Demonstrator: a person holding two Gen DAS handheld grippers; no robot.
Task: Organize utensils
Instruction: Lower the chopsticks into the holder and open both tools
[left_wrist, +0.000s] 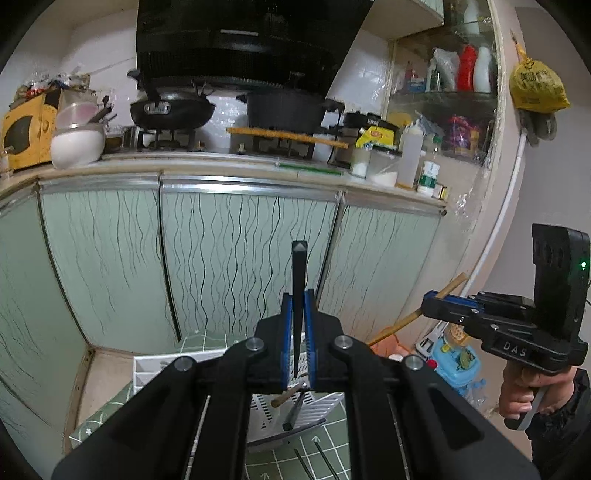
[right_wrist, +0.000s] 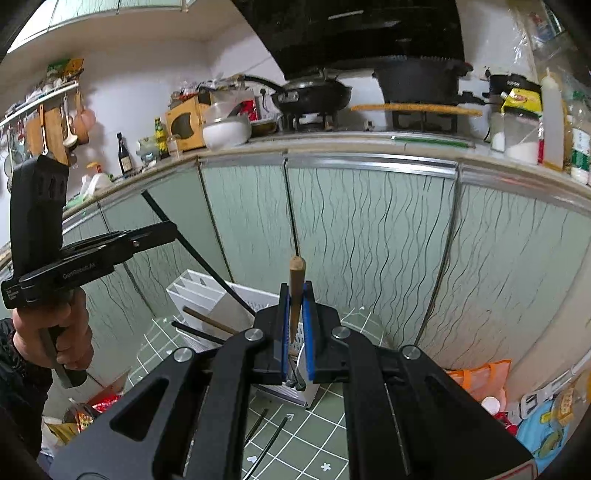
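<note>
My left gripper (left_wrist: 297, 295) is shut on a black chopstick (left_wrist: 298, 273) that points up and forward, held above a white slotted utensil holder (left_wrist: 155, 363). My right gripper (right_wrist: 296, 290) is shut on a brown wooden chopstick (right_wrist: 295, 284), also above the white holder (right_wrist: 201, 291). The holder has a brown and a black chopstick (right_wrist: 207, 320) lying in it. Two more black chopsticks (right_wrist: 271, 432) lie on the green grid mat (right_wrist: 325, 424). The right gripper also shows in the left wrist view (left_wrist: 430, 299), and the left gripper in the right wrist view (right_wrist: 168, 230).
Pale green cabinet doors (left_wrist: 236, 258) stand close ahead under a counter (left_wrist: 221, 158) with a wok, a black pot, bottles and jars. Bags and toys (left_wrist: 456, 360) lie on the floor at the right. An orange bag (right_wrist: 476, 376) sits beside the mat.
</note>
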